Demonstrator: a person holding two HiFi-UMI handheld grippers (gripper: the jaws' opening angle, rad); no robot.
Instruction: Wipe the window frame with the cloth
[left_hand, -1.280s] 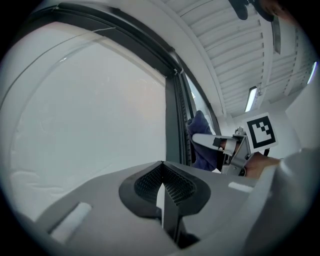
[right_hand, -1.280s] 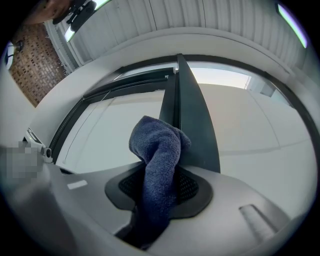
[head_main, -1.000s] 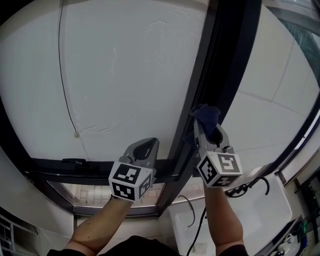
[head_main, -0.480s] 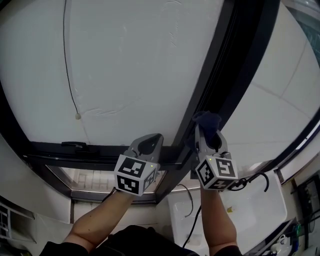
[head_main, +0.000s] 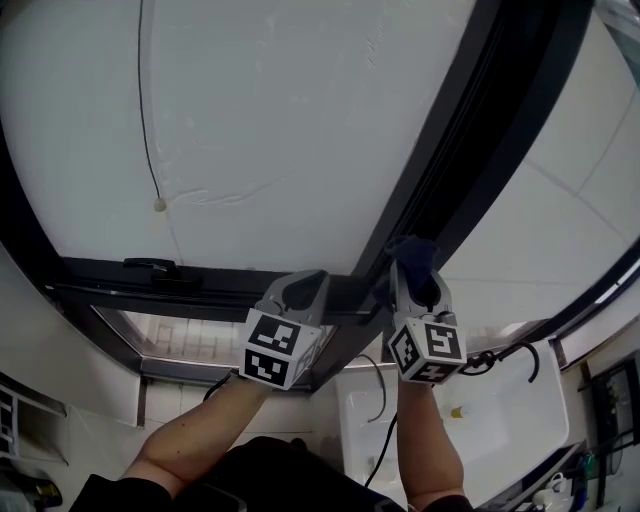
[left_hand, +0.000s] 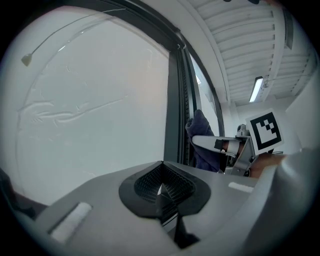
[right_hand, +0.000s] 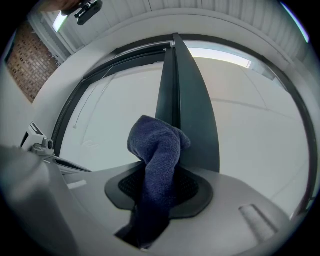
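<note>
The dark blue cloth (right_hand: 157, 165) is clamped between the jaws of the right gripper (right_hand: 159, 187), which are closed on its lower part, while its bunched top stands out beyond the fingertips and is laid against the foot of the dark upright of the window frame (head_main: 470, 140). In the head view, the upright is seen running from the cloth towards 1 o'clock, and the frame's lower rail (head_main: 200, 285) is seen running off towards 9 o'clock. The left gripper (head_main: 298, 290) is held just beside the right one, at its 9 o'clock, in front of the lower rail; its jaws are brought fully together and nothing is held between them. At 11 o'clock from the grippers, the pale pane (head_main: 270, 120) is crossed by a thin cord (head_main: 143, 100) that ends in a small bead. A dark handle (head_main: 150, 265) lies on the lower rail, well out at 9 o'clock. Below the right gripper, at 5 o'clock, a white tub (head_main: 500, 410) is seen, with a black cable (head_main: 500, 358) looped over its edge.
</note>
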